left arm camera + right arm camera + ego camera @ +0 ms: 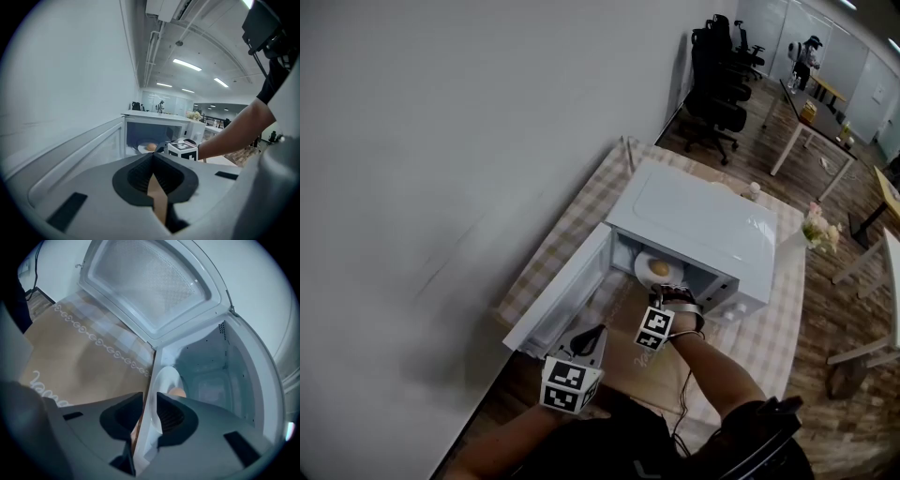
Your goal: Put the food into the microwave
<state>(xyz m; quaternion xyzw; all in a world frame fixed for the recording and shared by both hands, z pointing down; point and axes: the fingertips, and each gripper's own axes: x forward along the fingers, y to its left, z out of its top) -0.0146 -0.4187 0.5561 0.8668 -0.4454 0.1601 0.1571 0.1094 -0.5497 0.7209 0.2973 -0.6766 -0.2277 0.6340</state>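
The white microwave (694, 220) stands on the table with its door (558, 295) swung wide to the left. Inside it lies a white plate (645, 272) carrying a round golden piece of food (659, 268). My right gripper (660, 294) reaches into the opening. In the right gripper view the plate (165, 378) has its near rim between the jaws of this gripper (150, 398), which stand slightly apart and do not press on it; the food (178, 392) shows just beyond. My left gripper (589, 336) hovers in front of the door, shut and empty, with its tips (153, 157) meeting.
A checked cloth (773, 319) covers the table, with a wooden board (70, 357) in front of the microwave. A plain wall (441, 141) runs close along the left. Flowers (820, 230) and a small bottle (755, 190) stand behind the microwave. Office chairs (717, 75) and desks lie further back.
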